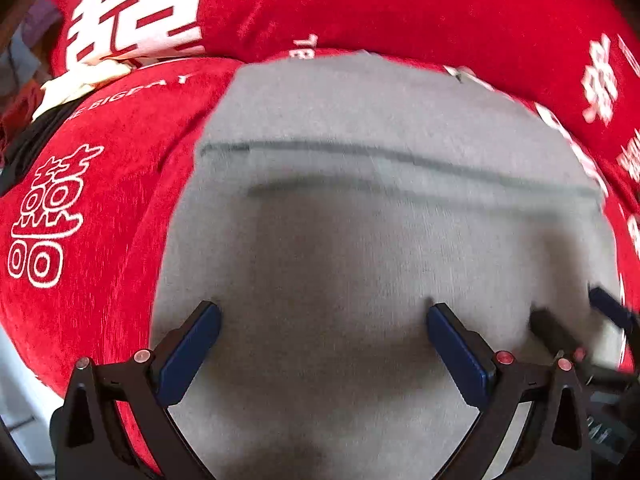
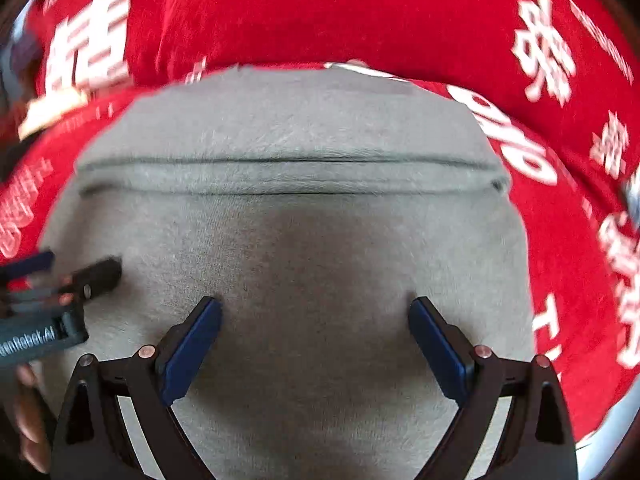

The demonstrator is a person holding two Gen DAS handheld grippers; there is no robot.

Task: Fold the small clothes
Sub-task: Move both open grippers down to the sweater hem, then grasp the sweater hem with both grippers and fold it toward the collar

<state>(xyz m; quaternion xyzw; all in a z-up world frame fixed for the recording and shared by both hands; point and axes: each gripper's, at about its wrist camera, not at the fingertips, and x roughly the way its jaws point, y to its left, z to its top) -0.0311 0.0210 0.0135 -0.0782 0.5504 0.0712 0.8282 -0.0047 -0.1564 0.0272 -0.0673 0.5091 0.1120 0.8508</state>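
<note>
A small grey garment (image 1: 360,220) lies flat on a red cushion, with a folded edge running across its far half. My left gripper (image 1: 322,312) hangs open just over its near part, nothing between the blue pads (image 1: 188,352). The right gripper (image 1: 576,320) shows at the right edge of the left wrist view. In the right wrist view the same grey garment (image 2: 300,240) fills the middle. My right gripper (image 2: 314,306) is open above it, holding nothing. The left gripper (image 2: 76,270) comes in from the left there, resting over the garment's left side.
The red cushion (image 1: 80,200) with white printed characters lies under the garment, and a second red cushion (image 1: 400,8) stands behind it. A pale cloth (image 1: 80,84) and dark items sit at the far left. A hand (image 2: 28,408) shows at the lower left.
</note>
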